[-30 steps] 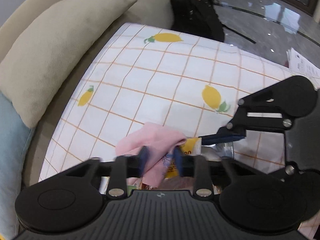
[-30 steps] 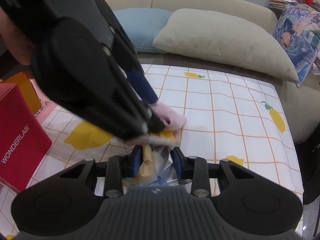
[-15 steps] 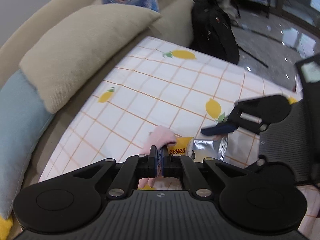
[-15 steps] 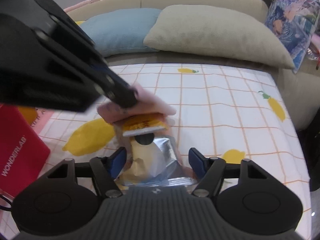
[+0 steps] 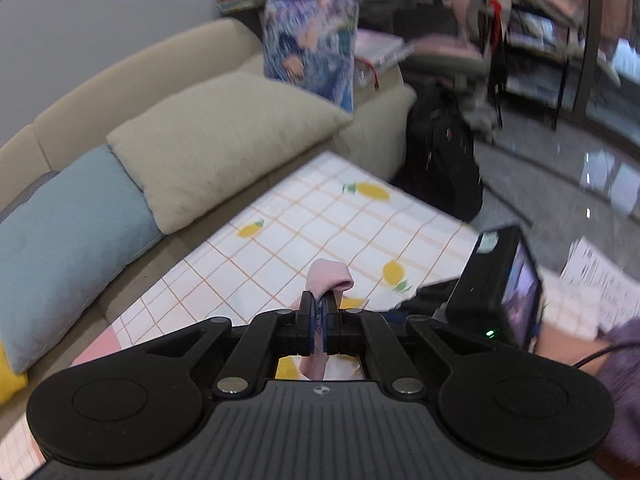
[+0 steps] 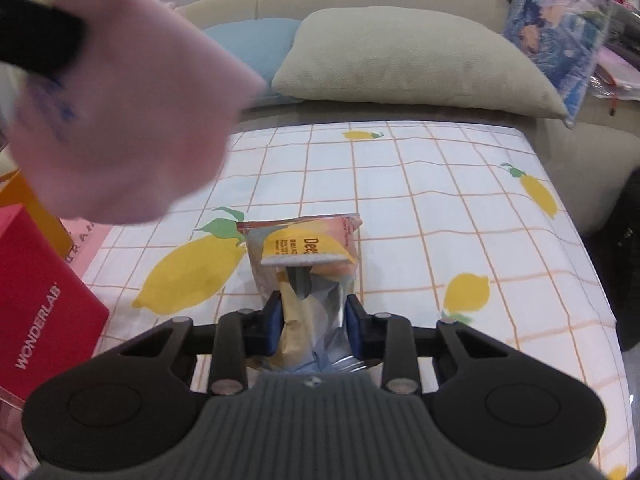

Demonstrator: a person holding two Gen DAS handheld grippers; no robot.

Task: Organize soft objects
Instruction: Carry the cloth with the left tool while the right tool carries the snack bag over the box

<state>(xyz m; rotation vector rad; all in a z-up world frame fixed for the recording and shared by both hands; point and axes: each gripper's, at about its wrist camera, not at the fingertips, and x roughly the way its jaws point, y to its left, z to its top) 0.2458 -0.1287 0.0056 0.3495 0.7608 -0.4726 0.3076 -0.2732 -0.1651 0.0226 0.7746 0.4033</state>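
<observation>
My left gripper (image 5: 319, 316) is shut on a soft pink cloth (image 5: 328, 278) and holds it up above the lemon-print tablecloth (image 5: 320, 224). The same pink cloth (image 6: 120, 120) fills the upper left of the right wrist view, close to the camera and blurred. My right gripper (image 6: 314, 320) has its jaws partly closed around the lower end of a silver and yellow foil pouch (image 6: 308, 256) that lies open on the tablecloth (image 6: 440, 184). Whether the pads press the pouch is not clear.
A beige cushion (image 6: 408, 60) and a blue cushion (image 6: 256, 44) lie on the sofa behind the table. A red WONDERLAB box (image 6: 36, 312) stands at the left. A patterned bag (image 6: 560, 28) sits at the far right. A black backpack (image 5: 440, 160) stands beyond the table.
My left gripper closed on the pink cloth and lifted it up and away from the pouch. My right gripper opened wide, then narrowed around the pouch.
</observation>
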